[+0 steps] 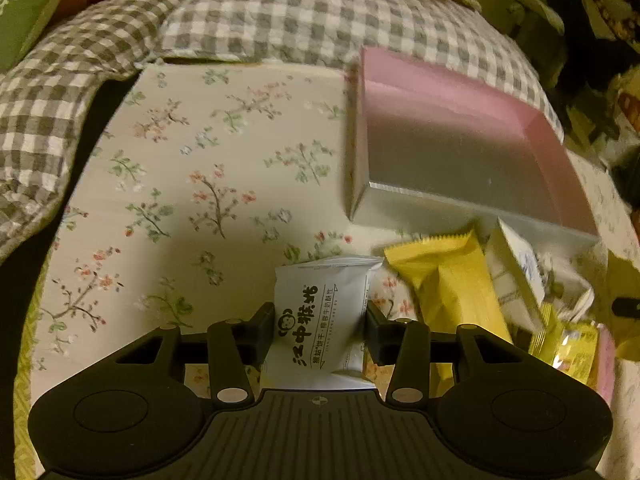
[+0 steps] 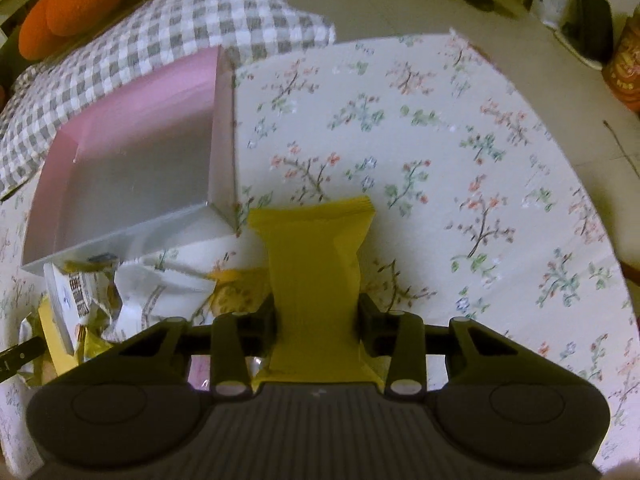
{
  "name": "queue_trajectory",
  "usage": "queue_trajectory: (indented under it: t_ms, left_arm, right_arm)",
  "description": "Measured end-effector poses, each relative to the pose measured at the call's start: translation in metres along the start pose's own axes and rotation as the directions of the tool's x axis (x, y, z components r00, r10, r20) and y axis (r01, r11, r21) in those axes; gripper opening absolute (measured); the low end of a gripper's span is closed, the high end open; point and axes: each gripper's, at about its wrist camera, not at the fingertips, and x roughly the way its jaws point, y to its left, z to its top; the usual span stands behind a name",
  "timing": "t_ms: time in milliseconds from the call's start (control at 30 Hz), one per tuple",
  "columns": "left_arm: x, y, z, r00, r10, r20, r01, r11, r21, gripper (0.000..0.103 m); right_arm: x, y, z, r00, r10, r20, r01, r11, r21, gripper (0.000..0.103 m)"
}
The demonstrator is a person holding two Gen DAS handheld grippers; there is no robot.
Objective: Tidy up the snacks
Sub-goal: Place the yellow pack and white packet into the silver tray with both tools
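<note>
Squeezing a white snack packet (image 1: 316, 320) are the left tongs (image 1: 320, 322), while the right tongs (image 2: 318, 316) are pinching a yellow snack packet (image 2: 314, 264).

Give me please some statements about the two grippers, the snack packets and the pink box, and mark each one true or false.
1. The left gripper has a white packet between its fingers. True.
2. The right gripper is closed on a green packet. False: its packet is the yellow packet.
3. The pink box already holds several snacks. False: no snack shows inside it.
4. A heap of loose snack packets lies next to the box on the floral cloth. True.
5. A grey and white checked fabric lies behind the box. True.
</note>
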Motion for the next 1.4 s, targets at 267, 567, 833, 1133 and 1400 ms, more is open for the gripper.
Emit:
queue_trajectory:
  t_ms: [267, 567, 833, 1133, 1400]
  left_arm:
    - [-0.023, 0.002, 0.028, 0.991, -0.028, 0.129, 0.036, 0.998, -0.060, 0.043]
    - [-0.012, -0.033, 0.068, 0.969, -0.108, 0.224, 0.124, 0.991, -0.058, 0.043]
    - [0.012, -0.044, 0.091, 0.961, -0.110, 0.253, 0.128, 0.990, -0.057, 0.043]
    - [0.040, -0.053, 0.098, 0.964, -0.090, 0.251, 0.096, 0.995, -0.011, 0.043]
    - [0.054, -0.061, 0.093, 0.971, -0.068, 0.228, 0.058, 0.997, 0.053, 0.046]
  right_arm:
    - [-0.019, 0.003, 0.017, 0.991, 0.030, 0.127, -0.029, 1.000, -0.010, 0.036]
    - [-0.026, 0.047, 0.049, 0.949, 0.216, 0.230, -0.218, 0.976, -0.018, 0.036]
    - [-0.001, 0.081, 0.070, 0.950, 0.195, 0.246, -0.180, 0.980, -0.082, 0.036]
    - [0.024, 0.099, 0.074, 0.959, 0.167, 0.229, -0.141, 0.982, -0.126, 0.036]
    - [0.039, 0.113, 0.071, 0.974, 0.147, 0.175, -0.118, 0.979, -0.166, 0.037]
